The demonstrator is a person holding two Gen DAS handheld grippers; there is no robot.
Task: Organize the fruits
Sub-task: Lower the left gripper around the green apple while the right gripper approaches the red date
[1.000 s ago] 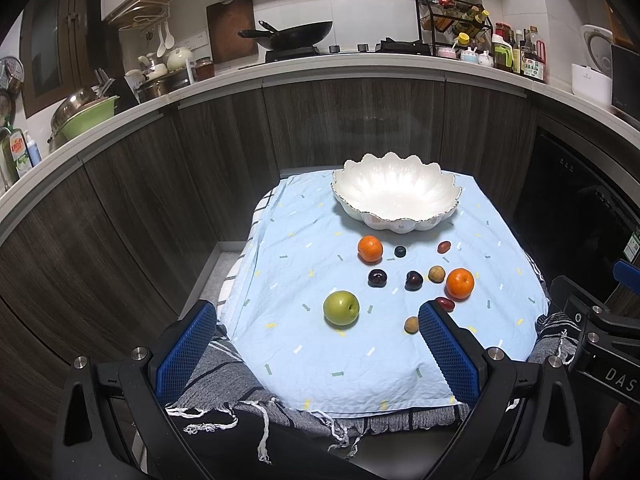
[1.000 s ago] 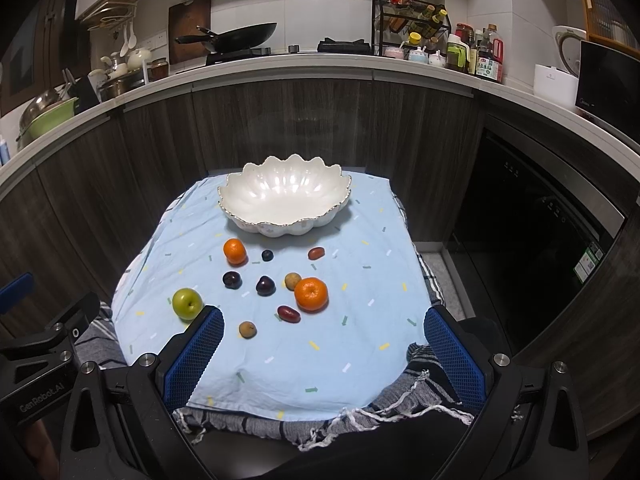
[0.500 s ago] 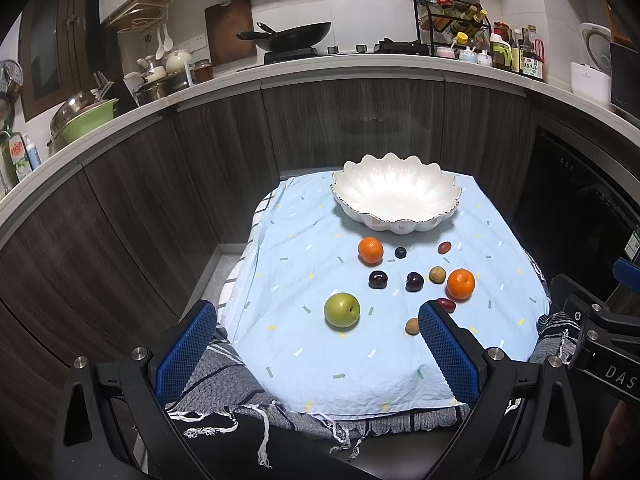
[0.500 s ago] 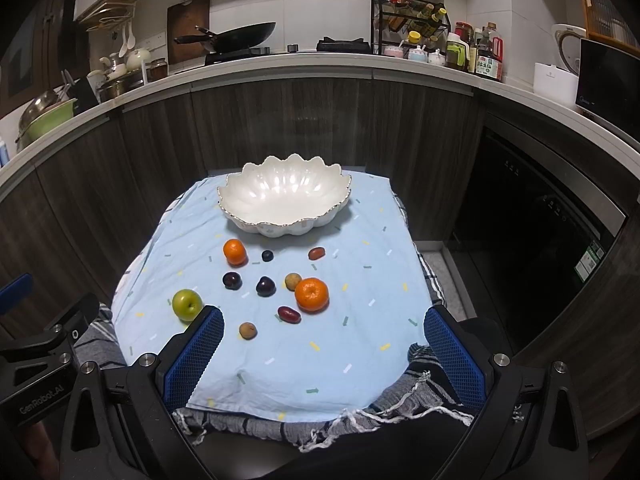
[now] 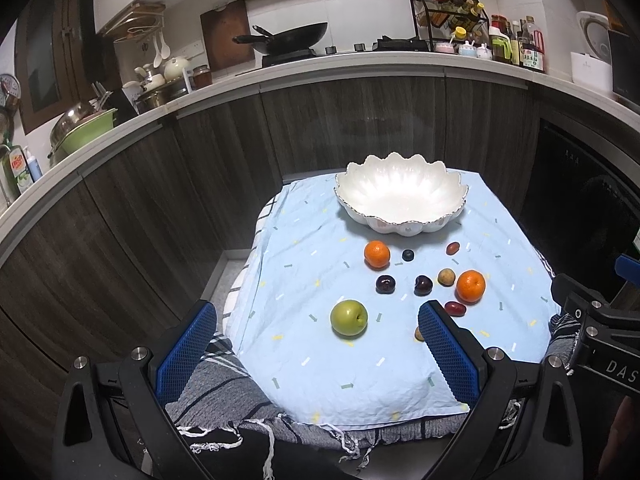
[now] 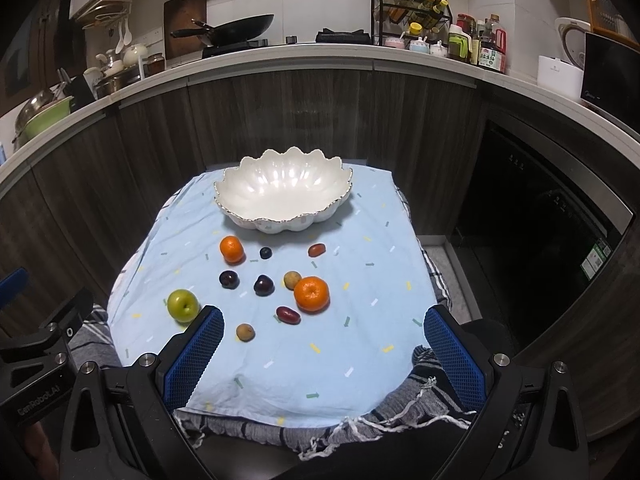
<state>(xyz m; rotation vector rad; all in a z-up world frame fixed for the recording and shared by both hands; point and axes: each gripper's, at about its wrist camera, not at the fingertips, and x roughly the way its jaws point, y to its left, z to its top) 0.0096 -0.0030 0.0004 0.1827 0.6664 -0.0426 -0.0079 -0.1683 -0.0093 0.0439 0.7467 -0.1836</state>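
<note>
A white scalloped bowl [image 5: 436,188] [image 6: 240,194] stands empty at the far end of a light blue cloth [image 5: 320,264] [image 6: 376,248]. In front of it lie a green apple [image 5: 348,317] [image 6: 183,305], two oranges [image 5: 376,254] [image 5: 471,286] [image 6: 231,249] [image 6: 311,293], two dark plums [image 5: 385,284] [image 5: 423,285] and several small fruits. My left gripper [image 5: 318,350] is open and empty, near the table's front edge, before the apple. My right gripper [image 6: 324,354] is open and empty, near the front edge, right of the fruits.
The cloth lies over a striped grey blanket [image 5: 224,392] on a small table. Dark wood cabinets [image 5: 360,136] and a curved counter with a wok [image 5: 292,38], bottles [image 5: 516,46] and dishes ring the table closely. A dark oven front [image 6: 532,216] is at the right.
Both views have shifted very slightly; the fruits and bowl have not moved and both grippers stay open.
</note>
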